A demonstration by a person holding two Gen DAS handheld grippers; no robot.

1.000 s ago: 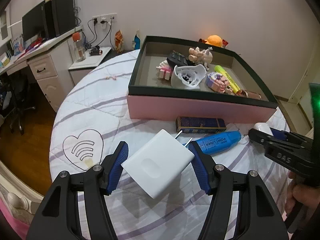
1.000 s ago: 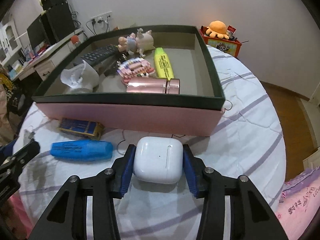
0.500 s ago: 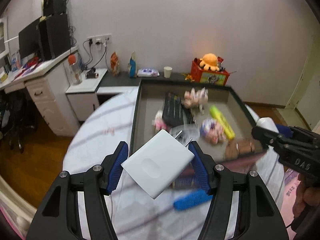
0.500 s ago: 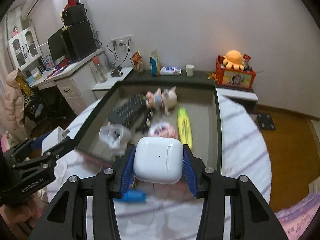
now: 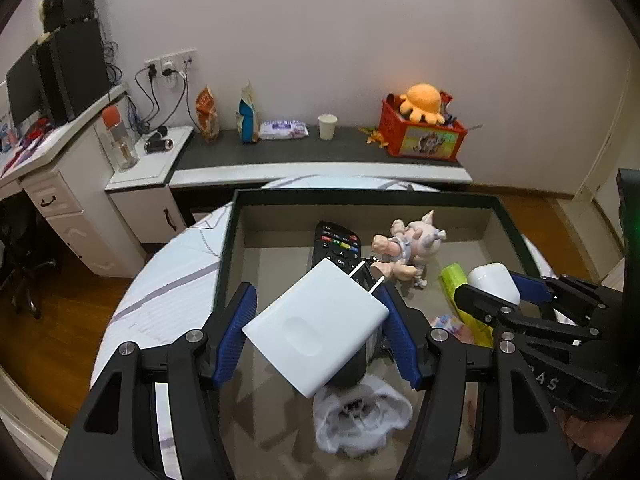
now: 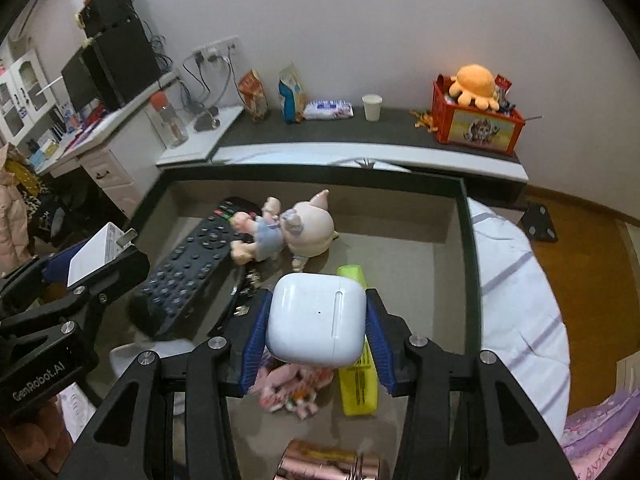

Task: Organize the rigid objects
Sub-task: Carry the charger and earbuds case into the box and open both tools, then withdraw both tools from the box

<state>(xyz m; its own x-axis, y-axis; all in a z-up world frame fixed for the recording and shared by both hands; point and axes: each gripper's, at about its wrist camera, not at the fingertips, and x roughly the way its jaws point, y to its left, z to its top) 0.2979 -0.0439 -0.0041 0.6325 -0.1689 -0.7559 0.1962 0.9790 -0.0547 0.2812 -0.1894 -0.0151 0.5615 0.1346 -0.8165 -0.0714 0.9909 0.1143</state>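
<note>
Two grippers are hanging over the box (image 5: 404, 200), each gripping something. Left gripper (image 5: 318, 330) is clamping a white charger (image 5: 316, 330) between its blue fingers (image 5: 236, 330), prongs pointing away toward the far wall, body tilted. Right gripper (image 6: 316, 338) is clamping a white earbud case (image 6: 318, 316) between its fingers (image 6: 254, 344), lid line facing up. Both loads are sitting in the air above the box interior, not touching anything below.

Inside the box: a black remote (image 6: 192, 268) is lying diagonally, a pig figurine (image 6: 310, 228) and a small doll (image 6: 256, 236) are lying just beside it near the far wall, a yellow highlighter (image 6: 356, 384) is lying under the right gripper, a pink block toy (image 6: 292, 388) is sitting beside the highlighter, a white crumpled thing (image 5: 360, 416) is sitting under the left gripper, a rose-gold tube (image 6: 328, 466) is showing at the near edge.

Box is resting on a white quilted surface with purple stripes (image 6: 516, 280). Left gripper is showing at the left edge of the right view, the right gripper at the right edge of the left view.
</note>
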